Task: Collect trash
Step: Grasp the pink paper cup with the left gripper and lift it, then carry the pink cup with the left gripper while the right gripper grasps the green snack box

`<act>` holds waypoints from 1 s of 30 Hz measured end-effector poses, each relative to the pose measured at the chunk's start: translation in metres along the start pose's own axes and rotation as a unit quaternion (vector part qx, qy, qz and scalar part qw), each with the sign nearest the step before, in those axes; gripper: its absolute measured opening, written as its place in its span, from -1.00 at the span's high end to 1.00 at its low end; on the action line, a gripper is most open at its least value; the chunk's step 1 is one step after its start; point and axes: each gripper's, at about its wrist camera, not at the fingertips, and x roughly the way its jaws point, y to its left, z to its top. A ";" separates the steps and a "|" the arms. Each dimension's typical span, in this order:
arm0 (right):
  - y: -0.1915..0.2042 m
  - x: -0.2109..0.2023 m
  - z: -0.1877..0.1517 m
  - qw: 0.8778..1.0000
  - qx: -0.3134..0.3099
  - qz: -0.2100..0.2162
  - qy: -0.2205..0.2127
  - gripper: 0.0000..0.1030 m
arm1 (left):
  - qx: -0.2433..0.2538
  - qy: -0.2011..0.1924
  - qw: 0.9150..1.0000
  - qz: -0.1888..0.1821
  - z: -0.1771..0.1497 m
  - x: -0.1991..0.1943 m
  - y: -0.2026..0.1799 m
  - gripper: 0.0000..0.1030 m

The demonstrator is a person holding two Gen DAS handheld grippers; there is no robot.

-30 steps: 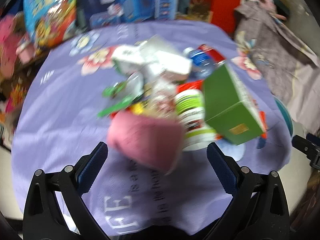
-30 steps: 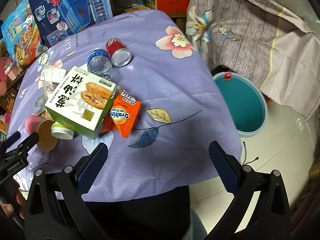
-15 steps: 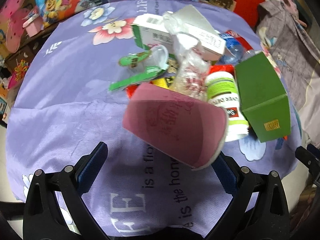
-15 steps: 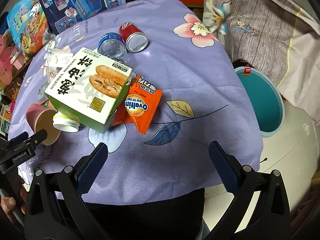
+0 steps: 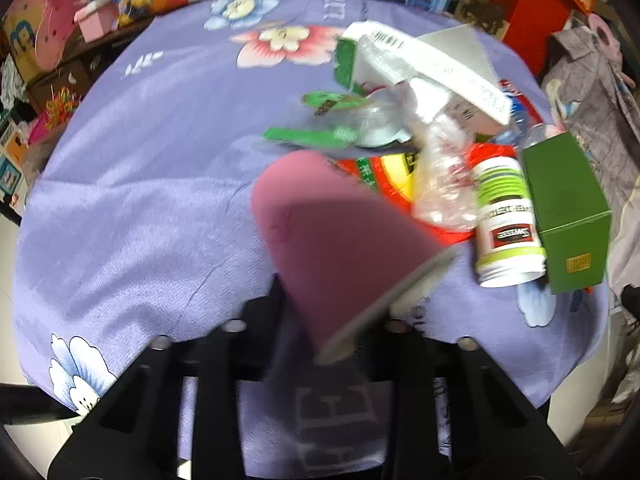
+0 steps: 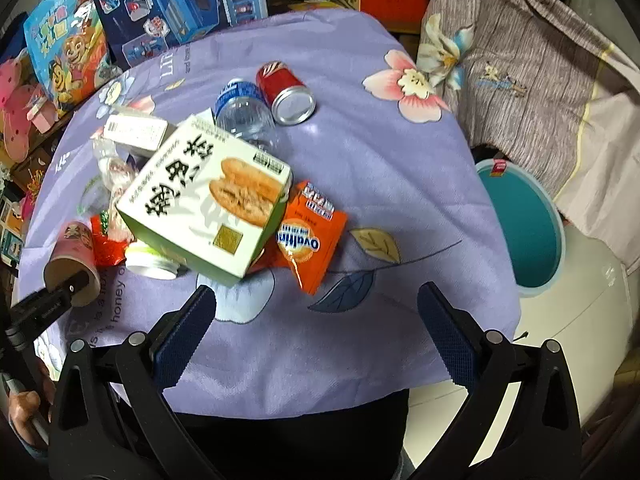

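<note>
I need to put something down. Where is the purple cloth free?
Free: the cloth between the red can, the orange packet and the teal bin. Crowded: around the green box.

- A cluttered home room.
- Floral bedsheet point(image 6: 360, 92) spread as a table cover.
- Boxed toys point(image 6: 176, 4) stacked behind.
- Shirt point(image 6: 520, 60) draped beside a bin point(image 6: 560, 240).
</note>
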 end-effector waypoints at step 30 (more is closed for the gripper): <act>-0.006 0.013 0.012 1.000 -0.014 -0.008 -0.004 -0.88 | 0.139 -0.070 0.983 -0.100 0.001 -0.054 -0.062 0.86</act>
